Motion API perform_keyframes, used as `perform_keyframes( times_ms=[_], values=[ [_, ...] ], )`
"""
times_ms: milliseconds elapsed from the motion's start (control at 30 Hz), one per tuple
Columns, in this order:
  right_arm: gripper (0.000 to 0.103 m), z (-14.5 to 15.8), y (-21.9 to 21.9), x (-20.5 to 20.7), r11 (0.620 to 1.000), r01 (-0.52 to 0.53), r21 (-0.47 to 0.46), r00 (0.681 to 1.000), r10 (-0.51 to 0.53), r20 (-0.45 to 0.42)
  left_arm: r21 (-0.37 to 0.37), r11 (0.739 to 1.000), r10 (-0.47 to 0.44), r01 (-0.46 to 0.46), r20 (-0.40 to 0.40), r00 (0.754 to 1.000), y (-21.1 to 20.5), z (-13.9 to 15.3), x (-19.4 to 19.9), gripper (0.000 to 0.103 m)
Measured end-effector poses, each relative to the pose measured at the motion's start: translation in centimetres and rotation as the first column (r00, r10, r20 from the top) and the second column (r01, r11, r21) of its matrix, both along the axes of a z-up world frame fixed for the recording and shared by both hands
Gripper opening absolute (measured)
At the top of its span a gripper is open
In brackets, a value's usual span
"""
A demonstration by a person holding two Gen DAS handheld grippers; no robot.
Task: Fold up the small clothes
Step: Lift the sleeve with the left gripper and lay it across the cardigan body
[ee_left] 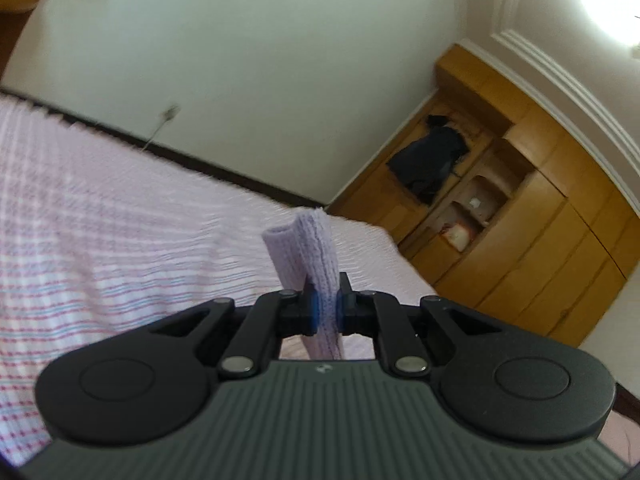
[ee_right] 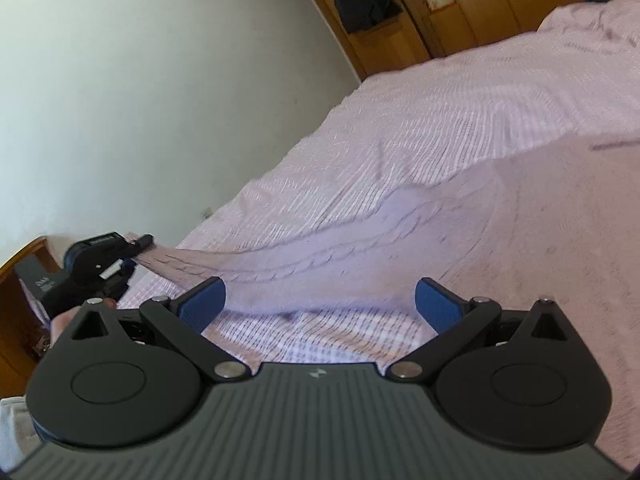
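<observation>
A lilac cable-knit garment (ee_right: 360,240) is spread over the bed, with one end pulled up off the cover toward the left. My left gripper (ee_left: 325,300) is shut on that end, and a folded edge of the garment (ee_left: 316,248) sticks up past its pads. In the right wrist view the left gripper (ee_right: 138,248) hangs at the far left, above the bed's edge, with the knit stretched from it. My right gripper (ee_right: 320,304) stands open just short of the garment's near edge, its blue pads (ee_right: 436,306) wide apart and pressing on nothing.
A pink striped bedcover (ee_right: 480,100) covers the wide bed (ee_left: 100,200). A wooden wardrobe (ee_left: 520,220) with dark clothes hanging (ee_left: 428,160) stands past the bed's far corner. A white wall runs along the bed's side. A wooden nightstand (ee_right: 16,280) sits at the left, behind a hand (ee_right: 60,322).
</observation>
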State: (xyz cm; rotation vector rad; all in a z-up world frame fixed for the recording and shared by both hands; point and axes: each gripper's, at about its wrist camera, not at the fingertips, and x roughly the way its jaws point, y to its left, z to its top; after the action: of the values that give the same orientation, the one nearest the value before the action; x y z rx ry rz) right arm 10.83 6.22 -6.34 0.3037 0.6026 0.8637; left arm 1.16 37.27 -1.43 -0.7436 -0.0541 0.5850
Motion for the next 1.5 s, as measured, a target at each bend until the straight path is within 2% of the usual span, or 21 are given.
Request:
perform_keyframes(
  times_ms=[200, 300, 400, 567, 700, 800, 933, 1100, 1300, 1433, 1500],
  values=[
    [0.103, 1.2, -2.9, 1.2, 0.998, 0.057, 0.014, 0.998, -0.057, 0.015, 0.018, 0.994, -0.107, 0.107, 0.000, 0.994, -4.0, 3.1, 2.8, 0.010],
    [0.103, 1.6, -4.8, 1.9, 0.997, 0.075, 0.003, 0.997, -0.075, 0.013, -0.004, 0.979, -0.205, 0.205, 0.042, 0.978, -5.9, 3.6, 4.9, 0.010],
    [0.103, 1.8, -6.6, 2.5, 0.996, 0.084, -0.022, 0.996, -0.084, 0.012, 0.031, 0.963, -0.268, 0.267, 0.043, 0.962, -8.5, 4.7, 7.2, 0.010],
    [0.103, 2.6, -10.3, 2.8, 0.992, 0.115, -0.060, 0.992, -0.112, 0.051, 0.023, 0.946, -0.325, 0.324, 0.026, 0.946, -11.9, 5.0, 10.2, 0.010],
    [0.103, 3.4, -14.1, 3.6, 0.986, 0.160, -0.048, 0.986, -0.158, 0.045, 0.016, 0.926, -0.378, 0.378, 0.000, 0.926, -14.7, 4.8, 12.9, 0.010],
    [0.103, 3.8, -16.8, 4.4, 0.982, 0.186, -0.029, 0.982, -0.185, 0.029, 0.041, 0.920, -0.387, 0.389, -0.043, 0.921, -16.9, 4.4, 14.0, 0.010],
    [0.103, 4.5, -19.4, 5.7, 0.980, 0.197, -0.033, 0.980, -0.196, 0.021, 0.066, 0.901, -0.422, 0.428, -0.091, 0.902, -19.6, 4.3, 15.0, 0.010],
    [0.103, 5.0, -22.6, 6.4, 0.986, 0.162, 0.026, 0.987, -0.161, -0.030, 0.073, 0.887, -0.446, 0.456, -0.123, 0.887, -22.9, 5.2, 16.6, 0.010],
    [0.103, 5.7, -25.7, 6.2, 0.989, 0.145, 0.003, 0.989, -0.145, 0.004, 0.123, 0.866, -0.460, 0.485, -0.188, 0.868, -26.7, 5.5, 18.4, 0.010],
    [0.103, 4.9, -28.3, 6.0, 0.989, 0.148, -0.003, 0.988, -0.148, 0.031, 0.134, 0.858, -0.466, 0.496, -0.204, 0.861, -28.1, 5.3, 19.2, 0.010],
    [0.103, 3.9, -30.0, 6.7, 0.986, 0.159, 0.046, 0.987, -0.158, -0.029, 0.141, 0.850, -0.474, 0.508, -0.216, 0.854, -28.9, 5.1, 19.6, 0.010]
  ],
)
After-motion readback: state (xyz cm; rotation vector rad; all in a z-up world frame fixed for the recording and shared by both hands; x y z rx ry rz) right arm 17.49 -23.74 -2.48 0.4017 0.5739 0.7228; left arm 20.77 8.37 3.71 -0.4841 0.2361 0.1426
